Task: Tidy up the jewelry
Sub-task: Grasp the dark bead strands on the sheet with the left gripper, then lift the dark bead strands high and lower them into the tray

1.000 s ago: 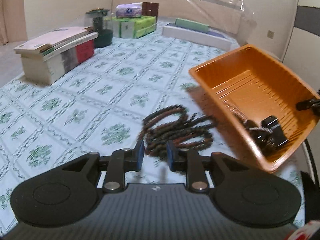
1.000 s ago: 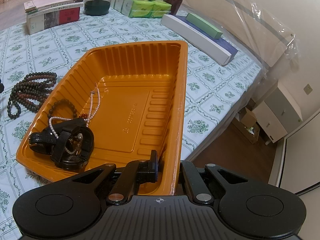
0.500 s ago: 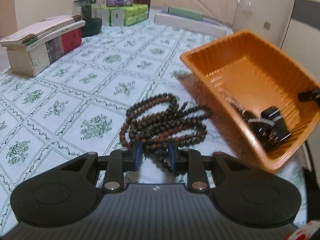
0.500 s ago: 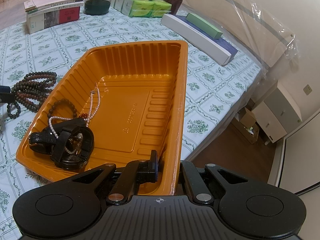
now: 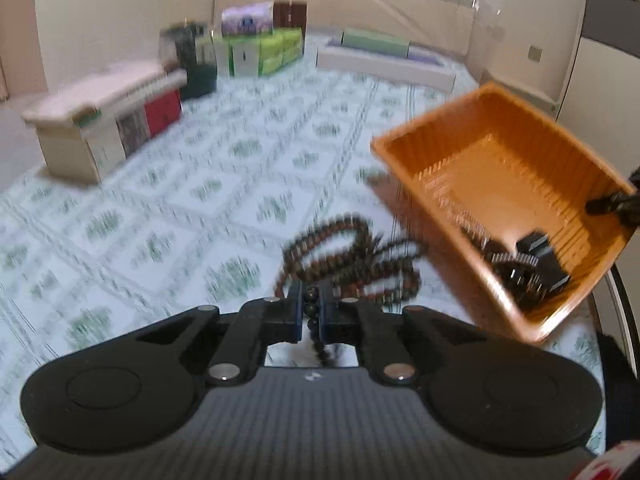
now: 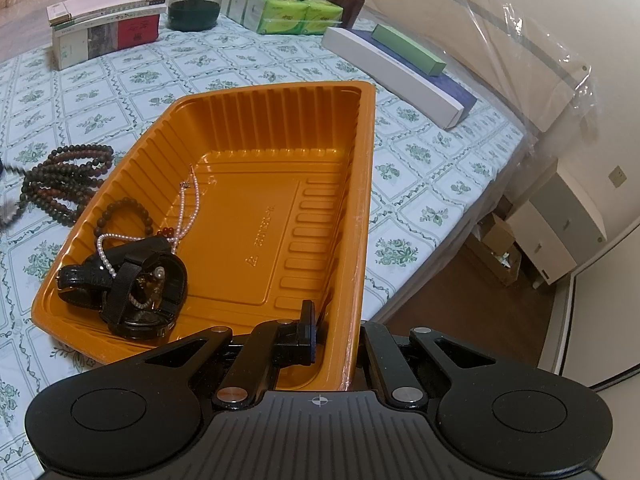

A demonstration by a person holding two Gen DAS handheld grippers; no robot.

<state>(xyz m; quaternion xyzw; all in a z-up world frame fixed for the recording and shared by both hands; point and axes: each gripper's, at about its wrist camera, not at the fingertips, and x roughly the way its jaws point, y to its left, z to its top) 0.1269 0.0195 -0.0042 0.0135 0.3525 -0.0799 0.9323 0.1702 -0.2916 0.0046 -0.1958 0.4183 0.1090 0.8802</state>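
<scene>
Orange tray [image 6: 360, 184], tilted on the cloth, pinched at its near wall by the closed right gripper [image 6: 334, 334]; a slip would spill its watches and pearls. Beads [image 5: 352, 264], beside the tray, lie clamped in the left gripper [image 5: 311, 312]; only a few strands are caught, so the trailing loops may snag the tray's rim or slide free.

tray [image 6: 362, 184]: thin moulded plastic, orange, glossy, ribbed walls
bead strand [image 5: 352, 266]: round dark brown beads, wood-like, dull sheen
pearl string [image 6: 188, 216]: small white beads, pearly lustre
black straps [image 6: 124, 280]: leather-like, smooth, slightly shiny
bed cover [image 6: 412, 184]: cloth, matt, printed green flowers in squares
left gripper [image 5: 311, 312]: matt black plastic body, ridged grip, blue pads, bright metal pins
right gripper [image 6: 332, 336]: same matt black plastic, metal pins
tissue packs [image 6: 288, 14]: glossy plastic wrap
plastic sheet [image 6: 520, 28]: clear, shiny film on the headboard
</scene>
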